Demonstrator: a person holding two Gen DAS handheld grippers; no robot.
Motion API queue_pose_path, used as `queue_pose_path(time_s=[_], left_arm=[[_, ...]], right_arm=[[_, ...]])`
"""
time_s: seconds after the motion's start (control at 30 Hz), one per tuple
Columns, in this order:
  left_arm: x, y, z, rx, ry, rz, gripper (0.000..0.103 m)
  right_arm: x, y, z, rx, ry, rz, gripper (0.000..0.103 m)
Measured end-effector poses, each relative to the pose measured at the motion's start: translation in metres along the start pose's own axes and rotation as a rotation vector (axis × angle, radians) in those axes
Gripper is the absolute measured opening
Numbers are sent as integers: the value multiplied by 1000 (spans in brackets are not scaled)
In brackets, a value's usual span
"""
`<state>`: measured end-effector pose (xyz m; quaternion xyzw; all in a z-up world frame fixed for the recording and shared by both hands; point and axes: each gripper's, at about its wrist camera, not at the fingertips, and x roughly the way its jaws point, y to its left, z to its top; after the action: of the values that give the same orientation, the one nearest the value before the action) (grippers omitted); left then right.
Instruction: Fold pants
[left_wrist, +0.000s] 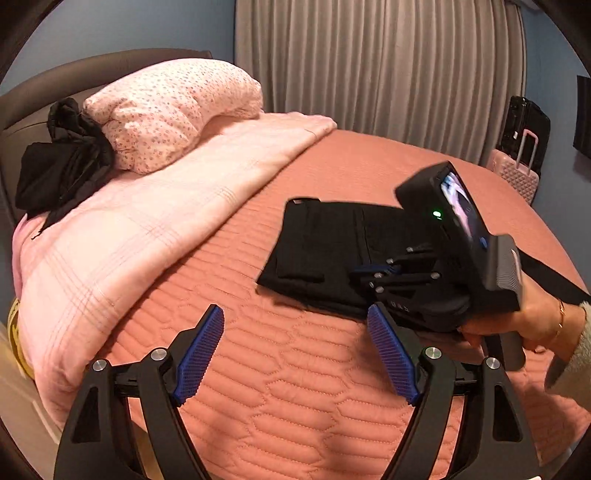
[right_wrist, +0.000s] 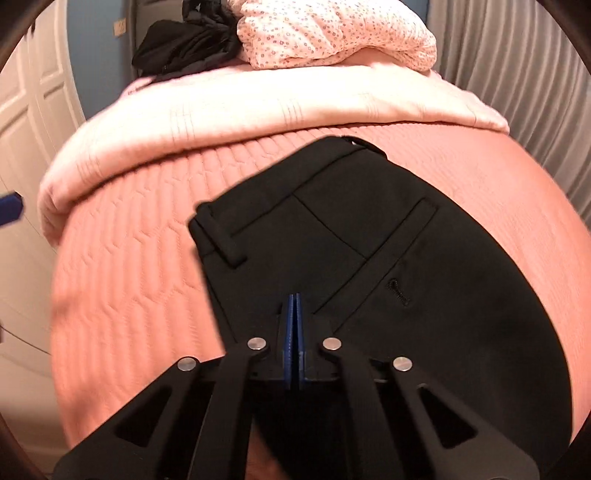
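Note:
Black pants (left_wrist: 317, 251) lie folded into a compact rectangle on the salmon quilted bedspread (left_wrist: 280, 369); they fill the middle of the right wrist view (right_wrist: 388, 258), waistband and back pocket up. My left gripper (left_wrist: 297, 332) is open and empty, above bare bedspread just short of the pants' near edge. My right gripper (right_wrist: 294, 306) is shut, its blue pads pressed together over the pants; I cannot tell whether cloth is pinched between them. It also shows in the left wrist view (left_wrist: 364, 275), lying across the pants, held by a hand.
A folded pale pink blanket (left_wrist: 147, 229) and a floral pillow (left_wrist: 173, 110) lie across the head of the bed. A black garment heap (left_wrist: 62, 166) sits by the headboard. Grey curtains (left_wrist: 380, 66) and a pink suitcase (left_wrist: 517, 173) stand beyond the bed.

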<state>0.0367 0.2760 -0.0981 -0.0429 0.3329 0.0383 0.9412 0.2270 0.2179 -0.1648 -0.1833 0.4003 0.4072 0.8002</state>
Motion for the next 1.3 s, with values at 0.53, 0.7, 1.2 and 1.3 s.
queue_pose_path(time_s=[0.53, 0.7, 1.2, 1.3], left_arm=[[1, -54, 16, 102, -6, -65, 80], [16, -91, 14, 94, 5, -101, 80], [26, -122, 22, 136, 32, -141, 80], [30, -129, 23, 153, 43, -128, 80]], right_arm=[[-122, -90, -156, -7, 0, -360, 46], [-106, -93, -175, -227, 12, -323, 44], [-97, -97, -172, -315, 22, -176, 34], [-94, -100, -165, -252, 27, -153, 11]])
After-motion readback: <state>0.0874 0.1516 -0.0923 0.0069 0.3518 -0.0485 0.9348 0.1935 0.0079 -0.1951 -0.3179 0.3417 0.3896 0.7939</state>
